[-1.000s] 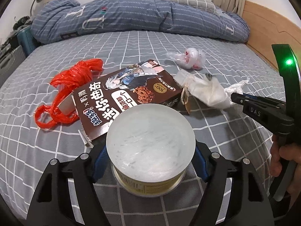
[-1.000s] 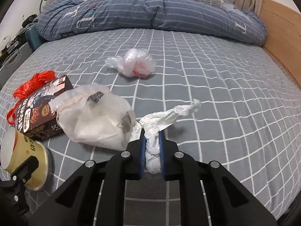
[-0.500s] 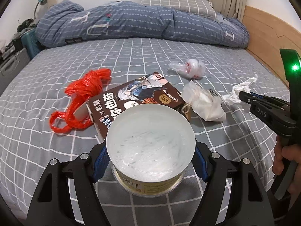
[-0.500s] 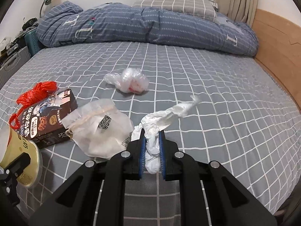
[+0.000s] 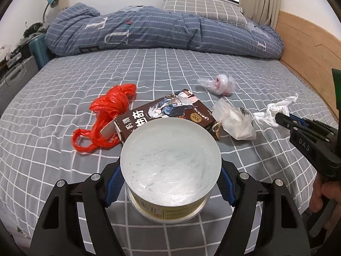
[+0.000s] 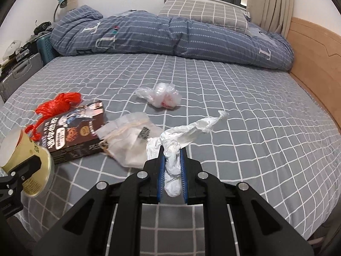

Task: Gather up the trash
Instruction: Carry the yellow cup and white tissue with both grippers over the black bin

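My left gripper is shut on a round yellow paper cup, held bottom toward the camera and lifted off the bed. That cup also shows at the left edge of the right wrist view. My right gripper is shut on a crumpled white tissue, its twisted tail sticking up and to the right. The same tissue and right gripper appear at the right of the left wrist view. On the bed lie a brown snack box, a red plastic bag, a translucent bag and a small clear bag.
A grey checked bed sheet covers the bed. A rolled blue duvet and a pillow lie along the far side. A wooden headboard stands at the right. Cases and clutter sit beside the bed at the left.
Both grippers have risen and drawn back from the bed with the cup and the tissue. The trash left on the sheet looks smaller and farther away.
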The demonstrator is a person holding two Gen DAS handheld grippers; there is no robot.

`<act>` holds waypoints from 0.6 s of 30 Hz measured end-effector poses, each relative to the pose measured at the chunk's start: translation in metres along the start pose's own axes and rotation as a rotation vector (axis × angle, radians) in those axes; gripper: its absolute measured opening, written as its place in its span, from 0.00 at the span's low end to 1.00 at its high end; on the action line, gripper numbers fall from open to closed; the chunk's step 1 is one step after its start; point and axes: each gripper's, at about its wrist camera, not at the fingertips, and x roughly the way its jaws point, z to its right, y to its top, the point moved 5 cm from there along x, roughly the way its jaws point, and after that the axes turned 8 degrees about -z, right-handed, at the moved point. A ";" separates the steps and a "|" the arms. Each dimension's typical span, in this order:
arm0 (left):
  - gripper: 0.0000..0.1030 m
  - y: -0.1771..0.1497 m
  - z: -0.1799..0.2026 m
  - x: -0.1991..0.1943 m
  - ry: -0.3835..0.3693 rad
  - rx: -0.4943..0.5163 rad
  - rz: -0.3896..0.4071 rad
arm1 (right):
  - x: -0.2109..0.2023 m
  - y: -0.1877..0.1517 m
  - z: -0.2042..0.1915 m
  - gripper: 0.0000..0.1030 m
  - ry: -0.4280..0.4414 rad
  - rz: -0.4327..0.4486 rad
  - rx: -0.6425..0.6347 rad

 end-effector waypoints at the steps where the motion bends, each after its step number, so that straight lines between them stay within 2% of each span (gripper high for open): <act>1: 0.70 -0.001 -0.001 -0.002 0.003 0.002 0.002 | -0.002 -0.001 -0.002 0.12 0.001 0.000 0.000; 8: 0.70 -0.008 -0.009 -0.012 0.006 0.003 0.005 | -0.026 -0.009 -0.015 0.12 0.024 0.025 0.006; 18: 0.70 -0.041 -0.021 -0.029 -0.004 -0.012 -0.009 | -0.044 -0.036 -0.037 0.12 0.070 0.008 0.012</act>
